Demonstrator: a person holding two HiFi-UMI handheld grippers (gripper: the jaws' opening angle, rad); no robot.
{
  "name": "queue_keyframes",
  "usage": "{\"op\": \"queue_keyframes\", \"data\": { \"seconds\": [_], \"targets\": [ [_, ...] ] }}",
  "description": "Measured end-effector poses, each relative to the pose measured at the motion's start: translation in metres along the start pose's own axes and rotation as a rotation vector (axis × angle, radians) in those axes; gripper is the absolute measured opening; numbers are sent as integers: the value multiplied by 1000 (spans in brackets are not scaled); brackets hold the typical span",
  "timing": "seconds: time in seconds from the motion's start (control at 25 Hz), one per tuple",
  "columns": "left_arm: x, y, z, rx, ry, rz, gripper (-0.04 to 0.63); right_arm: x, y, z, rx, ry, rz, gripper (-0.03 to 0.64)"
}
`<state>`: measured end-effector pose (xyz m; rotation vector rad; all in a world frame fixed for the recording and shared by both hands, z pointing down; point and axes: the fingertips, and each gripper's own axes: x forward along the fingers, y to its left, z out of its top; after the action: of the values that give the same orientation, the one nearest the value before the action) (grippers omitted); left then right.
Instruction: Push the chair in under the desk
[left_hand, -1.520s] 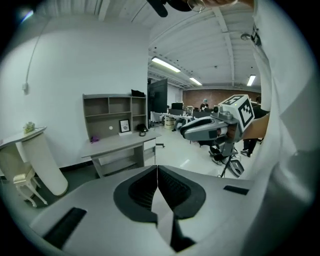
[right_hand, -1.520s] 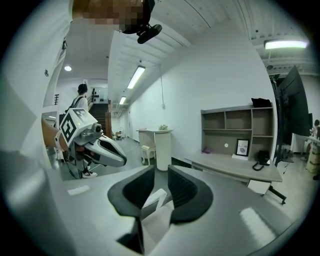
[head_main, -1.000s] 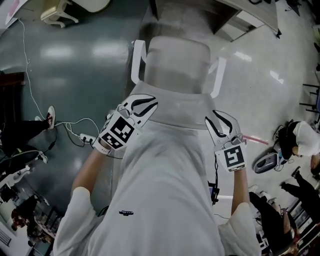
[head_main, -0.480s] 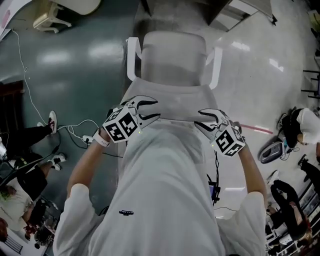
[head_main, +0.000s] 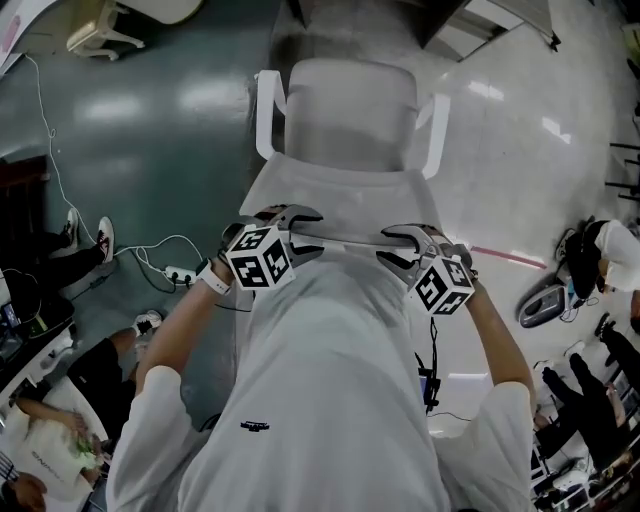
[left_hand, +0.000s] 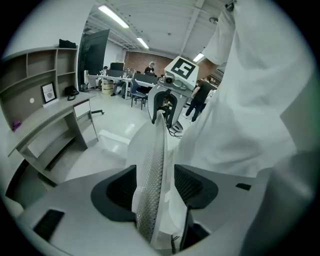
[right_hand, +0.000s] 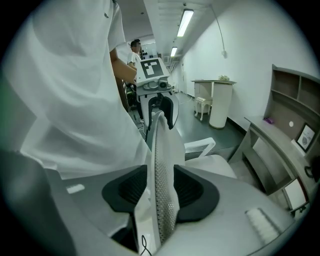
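A person in a white shirt (head_main: 330, 380) stands behind a white office chair (head_main: 348, 110) on the floor (head_main: 150, 130). The left gripper (head_main: 305, 228) and right gripper (head_main: 397, 243) sit over the top edge of the backrest (head_main: 340, 195), one toward each end. Both grippers' jaws are opening, spread to either side of the mesh backrest, which stands between them. The chair's seat faces a desk (left_hand: 47, 117), close to its front edge.
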<state>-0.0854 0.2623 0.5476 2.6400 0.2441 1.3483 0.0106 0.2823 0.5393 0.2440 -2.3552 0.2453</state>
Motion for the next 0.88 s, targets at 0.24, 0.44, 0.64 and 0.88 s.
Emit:
{"op": "queue_keyframes", "data": {
  "seconds": [0.24, 0.44, 0.64, 0.88],
  "targets": [
    [24, -3, -19, 54, 86, -10, 221, 16, 3, -4, -24, 7, 11, 176],
    [31, 4, -21, 71, 114, 20, 152, 34, 5, -6, -35, 18, -3, 120],
    [29, 8, -19, 98, 115, 58, 132, 33, 1, -4, -24, 18, 8, 117],
    [32, 26, -18, 102, 119, 66, 132, 36, -18, -7, -18, 5, -41, 117]
  ]
}}
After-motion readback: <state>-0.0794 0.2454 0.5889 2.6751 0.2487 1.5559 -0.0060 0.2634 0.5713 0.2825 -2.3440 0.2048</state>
